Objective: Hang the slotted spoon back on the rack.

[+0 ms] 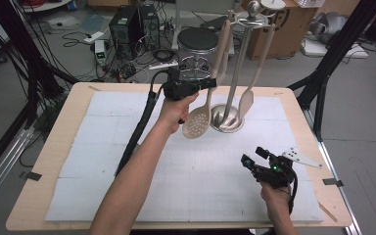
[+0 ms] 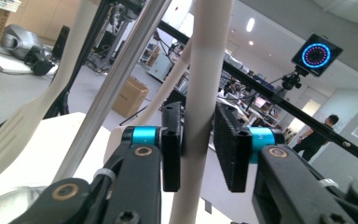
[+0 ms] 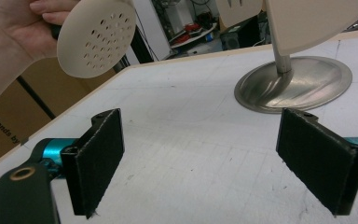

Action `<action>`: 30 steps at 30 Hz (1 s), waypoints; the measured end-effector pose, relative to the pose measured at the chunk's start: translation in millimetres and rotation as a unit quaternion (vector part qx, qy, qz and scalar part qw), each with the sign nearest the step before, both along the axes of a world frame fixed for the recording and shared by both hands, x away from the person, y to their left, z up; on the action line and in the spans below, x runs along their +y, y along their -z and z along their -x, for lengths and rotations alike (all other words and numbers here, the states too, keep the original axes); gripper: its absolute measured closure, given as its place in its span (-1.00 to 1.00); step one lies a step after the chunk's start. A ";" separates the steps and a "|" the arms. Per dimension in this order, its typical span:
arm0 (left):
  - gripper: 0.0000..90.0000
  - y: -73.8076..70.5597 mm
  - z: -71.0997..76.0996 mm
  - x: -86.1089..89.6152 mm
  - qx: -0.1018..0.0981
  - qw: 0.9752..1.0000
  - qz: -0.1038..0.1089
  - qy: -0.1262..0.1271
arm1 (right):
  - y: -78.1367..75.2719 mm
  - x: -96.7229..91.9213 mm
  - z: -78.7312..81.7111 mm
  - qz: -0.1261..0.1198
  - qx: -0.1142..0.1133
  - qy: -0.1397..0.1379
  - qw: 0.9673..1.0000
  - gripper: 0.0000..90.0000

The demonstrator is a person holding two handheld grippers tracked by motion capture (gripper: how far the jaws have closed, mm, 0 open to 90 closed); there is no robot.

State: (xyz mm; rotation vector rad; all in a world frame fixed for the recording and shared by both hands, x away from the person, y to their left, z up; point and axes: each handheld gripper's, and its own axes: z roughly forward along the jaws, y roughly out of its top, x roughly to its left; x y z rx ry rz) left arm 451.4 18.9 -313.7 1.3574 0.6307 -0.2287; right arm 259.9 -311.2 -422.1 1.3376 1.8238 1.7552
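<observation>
A beige slotted skimmer (image 1: 196, 122) hangs tilted beside the steel utensil rack (image 1: 235, 73), its top near the rack's arms. My left gripper (image 1: 214, 83) is raised at the skimmer's handle (image 2: 205, 70). The handle runs between the pads of my left gripper (image 2: 198, 144); it lies against one pad, and a thin gap shows at the other, so the jaws are open. A beige spatula (image 1: 246, 104) hangs on the rack. My right gripper (image 1: 252, 159) rests low at the table's front right, open, nothing between its pads (image 3: 200, 158). The skimmer's head (image 3: 95, 39) and rack base (image 3: 293, 84) lie ahead of it.
A white mat (image 1: 103, 161) covers the wooden table (image 1: 54, 147). A grey three-cornered plate (image 1: 301, 157) lies by the right gripper. A black cable (image 1: 137, 132) trails from the left gripper across the mat. A stool and computer boxes stand on the floor beyond the table.
</observation>
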 end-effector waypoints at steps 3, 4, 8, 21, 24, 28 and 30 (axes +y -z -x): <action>0.62 0.5 -0.6 -0.3 0.001 1.000 0.002 0.002 | 0.3 -0.1 -0.4 0.000 -0.001 0.000 1.000 -0.68; 0.56 0.5 -0.8 -0.3 0.004 1.000 0.003 0.002 | 0.5 -0.1 -0.5 0.001 0.000 0.000 1.000 -0.68; 0.30 0.5 -2.0 1.6 0.013 1.000 0.001 -0.011 | 0.7 0.7 -0.8 0.003 -0.002 0.000 1.000 -0.68; 0.13 0.5 -2.4 2.9 0.011 1.000 -0.010 -0.022 | 0.9 1.6 -0.6 0.003 0.000 -0.001 1.000 -0.68; 0.20 0.3 -1.9 2.3 0.007 1.000 -0.009 -0.019 | 0.9 1.4 -0.5 0.005 -0.001 -0.003 1.000 -0.68; 0.18 0.8 -1.8 1.8 0.008 1.000 -0.015 -0.018 | 0.6 1.3 -0.1 0.004 0.000 -0.003 1.000 -0.68; 0.16 0.5 -1.5 2.4 0.007 1.000 -0.018 -0.018 | 0.7 1.2 -0.1 0.005 -0.001 -0.003 1.000 -0.68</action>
